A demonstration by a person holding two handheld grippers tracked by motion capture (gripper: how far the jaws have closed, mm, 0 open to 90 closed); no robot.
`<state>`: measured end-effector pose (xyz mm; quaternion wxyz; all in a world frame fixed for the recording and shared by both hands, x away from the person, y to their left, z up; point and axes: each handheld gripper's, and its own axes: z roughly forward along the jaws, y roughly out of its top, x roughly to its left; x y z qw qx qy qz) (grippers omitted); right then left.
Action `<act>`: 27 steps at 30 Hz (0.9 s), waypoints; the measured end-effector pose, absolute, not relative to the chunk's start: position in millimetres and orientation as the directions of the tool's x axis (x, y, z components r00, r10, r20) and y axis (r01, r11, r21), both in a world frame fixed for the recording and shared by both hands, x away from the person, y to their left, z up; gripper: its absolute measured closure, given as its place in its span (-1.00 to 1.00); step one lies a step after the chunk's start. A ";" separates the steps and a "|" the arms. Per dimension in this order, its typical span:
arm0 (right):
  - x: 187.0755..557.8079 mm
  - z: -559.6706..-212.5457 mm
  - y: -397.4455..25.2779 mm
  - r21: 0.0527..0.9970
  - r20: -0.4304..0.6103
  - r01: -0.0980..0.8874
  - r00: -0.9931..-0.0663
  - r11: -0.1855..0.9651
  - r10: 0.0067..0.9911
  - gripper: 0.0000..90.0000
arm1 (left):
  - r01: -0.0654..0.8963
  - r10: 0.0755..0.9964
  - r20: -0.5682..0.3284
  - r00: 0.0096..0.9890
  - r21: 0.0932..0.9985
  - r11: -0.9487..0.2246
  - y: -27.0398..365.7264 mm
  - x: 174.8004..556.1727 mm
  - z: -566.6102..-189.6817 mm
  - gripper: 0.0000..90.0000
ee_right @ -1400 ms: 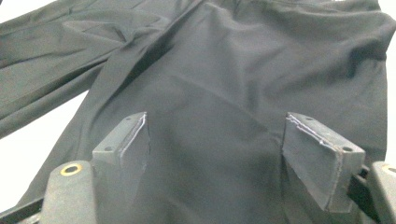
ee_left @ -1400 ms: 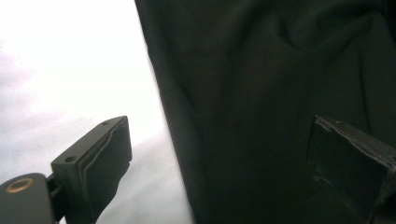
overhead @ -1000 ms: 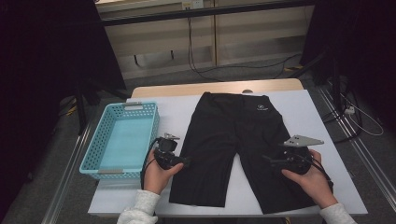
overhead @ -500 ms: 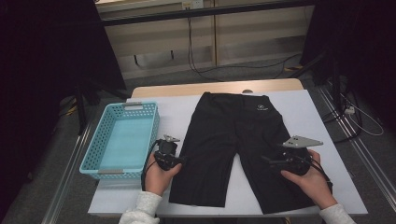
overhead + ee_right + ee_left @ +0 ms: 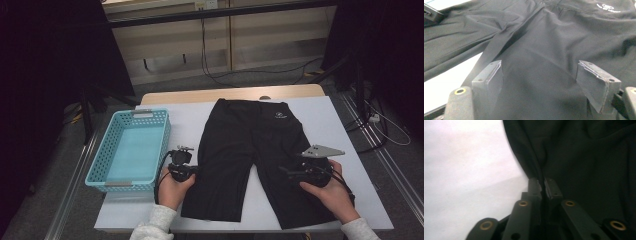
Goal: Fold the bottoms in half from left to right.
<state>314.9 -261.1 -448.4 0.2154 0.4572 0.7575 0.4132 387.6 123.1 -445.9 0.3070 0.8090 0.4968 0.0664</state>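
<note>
Change since earlier: little had shifted; both hands stayed at the shorts' two legs, the left gripper [image 5: 192, 170] still at the outer edge of its leg, the right gripper [image 5: 287, 172] still low over the other.
Left jaws: pressed together, pinching the side edge of the black shorts [image 5: 584, 157]; the fabric ran up from between the tips, with white table [image 5: 461, 170] just beside it.
Right jaws: spread wide, one tip to each side of a stretch of shorts leg; whether they touched the cloth could not be told.
Shorts: lay flat on the table [image 5: 320, 112], waistband on the far side, legs toward the person, a small white logo [image 5: 608, 7] near the waist.
Basket: a turquoise basket [image 5: 96, 170] stood just left of the left hand [image 5: 172, 190], apart from the shorts.
</note>
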 end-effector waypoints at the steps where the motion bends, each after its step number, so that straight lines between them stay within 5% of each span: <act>1: 315.1 -448.1 -260.9 0.824 0.053 0.515 -0.487 0.238 0.872 -0.51 | 0.763 0.843 -0.200 0.499 0.564 -0.317 122.3 387.7 -445.1 0.93; 10: 319.9 -447.1 -255.6 0.827 0.056 0.512 -0.487 0.233 0.871 -0.53 | 0.760 0.813 -0.275 0.513 0.586 -0.282 120.2 388.3 -434.2 0.98; 27: 338.1 -446.8 -237.1 0.827 0.058 0.511 -0.494 0.236 0.867 -0.56 | 0.706 0.767 -0.278 0.579 0.642 -0.299 99.6 380.7 -423.6 0.98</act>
